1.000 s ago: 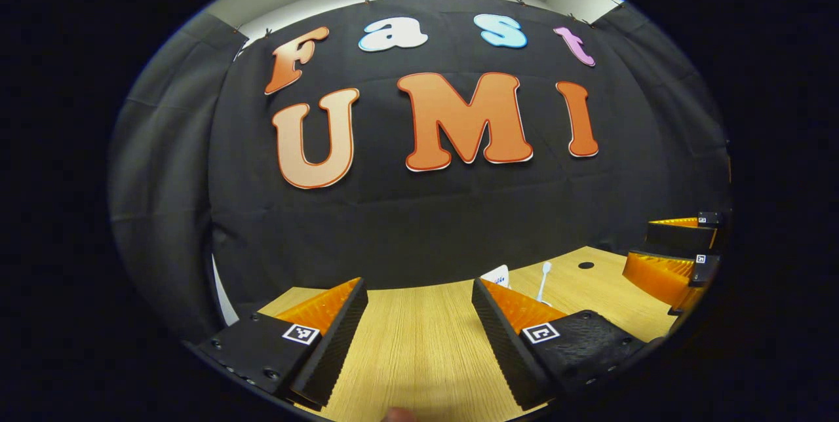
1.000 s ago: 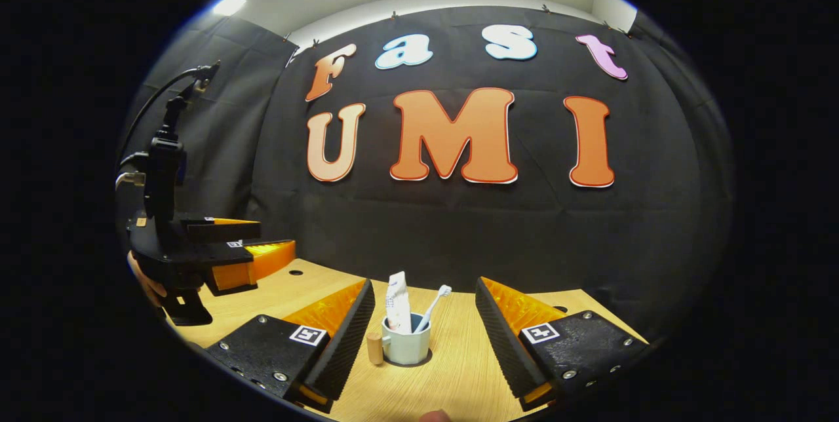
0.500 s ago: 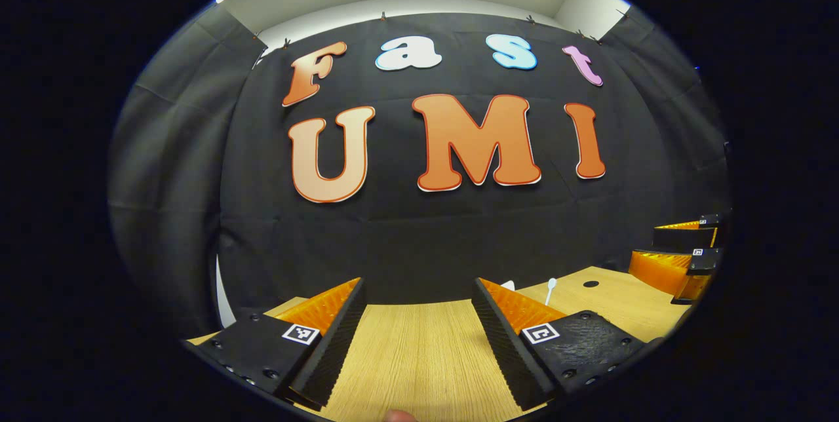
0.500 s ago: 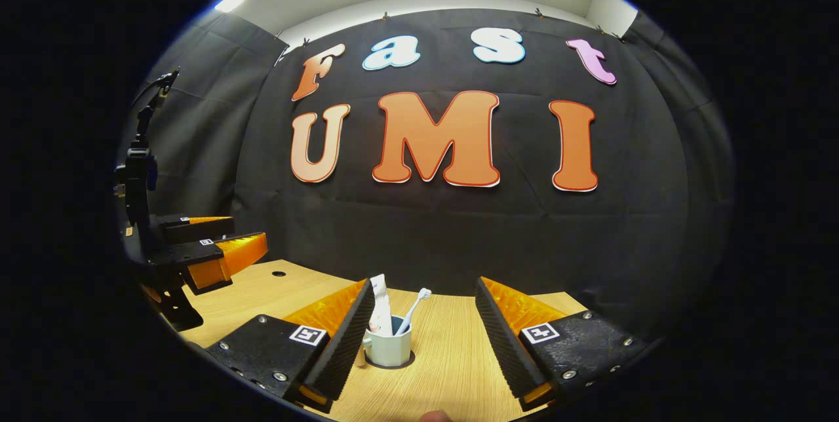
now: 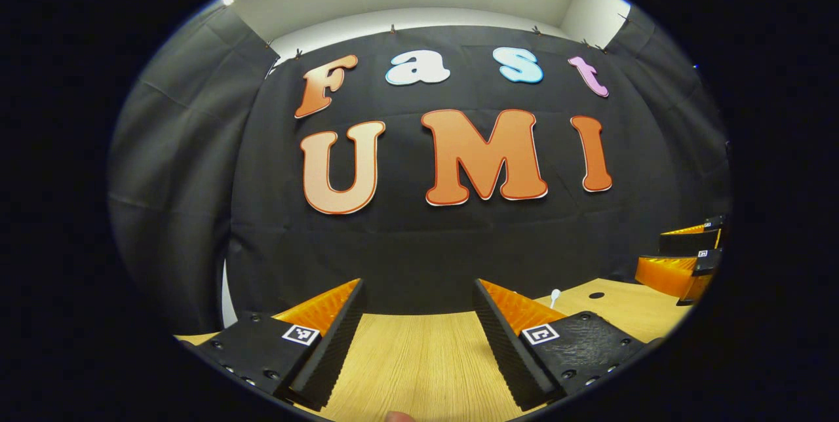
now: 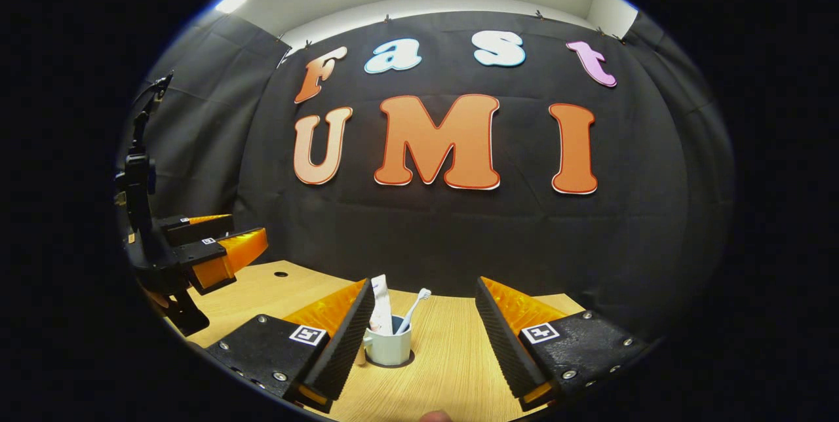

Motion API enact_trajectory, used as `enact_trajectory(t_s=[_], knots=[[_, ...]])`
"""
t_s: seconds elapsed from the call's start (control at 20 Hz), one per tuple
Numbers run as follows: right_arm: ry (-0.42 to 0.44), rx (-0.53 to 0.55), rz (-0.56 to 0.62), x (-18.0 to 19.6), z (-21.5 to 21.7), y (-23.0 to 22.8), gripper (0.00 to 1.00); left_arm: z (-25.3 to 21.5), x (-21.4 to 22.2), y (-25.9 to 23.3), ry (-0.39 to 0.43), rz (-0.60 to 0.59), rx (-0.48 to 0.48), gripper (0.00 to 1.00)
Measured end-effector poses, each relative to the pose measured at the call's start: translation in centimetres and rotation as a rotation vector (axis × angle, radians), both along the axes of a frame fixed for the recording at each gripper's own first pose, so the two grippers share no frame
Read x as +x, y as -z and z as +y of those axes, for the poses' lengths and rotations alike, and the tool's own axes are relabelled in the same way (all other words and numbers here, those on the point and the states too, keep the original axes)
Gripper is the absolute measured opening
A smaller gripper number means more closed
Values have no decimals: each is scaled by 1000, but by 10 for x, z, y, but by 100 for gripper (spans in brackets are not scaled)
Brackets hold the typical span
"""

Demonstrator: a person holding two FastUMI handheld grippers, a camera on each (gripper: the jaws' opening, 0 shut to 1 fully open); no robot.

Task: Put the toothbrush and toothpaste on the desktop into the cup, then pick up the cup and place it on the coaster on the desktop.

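In the right gripper view, the right gripper (image 6: 425, 327) has its two fingers spread wide apart with nothing between them pressing; a small pale green cup with a handle (image 6: 388, 348) stands upright on the light wooden desktop (image 6: 452, 369), just ahead of the gripper and close beside its left finger (image 6: 341, 337); the finger hides part of the cup's side, so I cannot tell if they touch; the cup sits on a flat dark round coaster (image 6: 406, 363), which peeks out as a thin dark edge under the cup; a white toothpaste tube (image 6: 379, 307) stands in the cup and leans a little; a white toothbrush (image 6: 413, 307) stands in the cup too, tilted toward the right finger with its brush head up; far off to the gripper's left, the left gripper (image 6: 246, 242) hangs above the desktop, with a small dark round hole in the wood (image 6: 280, 274) near it.

In the left gripper view, the left gripper (image 5: 418, 320) is also spread wide and holds nothing; bare desktop (image 5: 419, 356) lies between its fingers; just past its right finger the top of the toothbrush (image 5: 555, 295) pokes up; farther to that side the right gripper (image 5: 682, 258) shows at the edge.
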State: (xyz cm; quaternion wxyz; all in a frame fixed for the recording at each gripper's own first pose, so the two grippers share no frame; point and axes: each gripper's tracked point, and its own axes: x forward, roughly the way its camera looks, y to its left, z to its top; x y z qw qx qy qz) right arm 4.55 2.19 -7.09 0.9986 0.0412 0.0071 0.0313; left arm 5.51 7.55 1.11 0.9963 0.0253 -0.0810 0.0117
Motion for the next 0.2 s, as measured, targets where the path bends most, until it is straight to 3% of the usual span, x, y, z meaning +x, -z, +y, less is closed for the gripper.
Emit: enact_trajectory(t_s=[0.2], knots=[[-24,26,-3,-4,4,1,93,-3,-1,4,2,6,-6,96]])
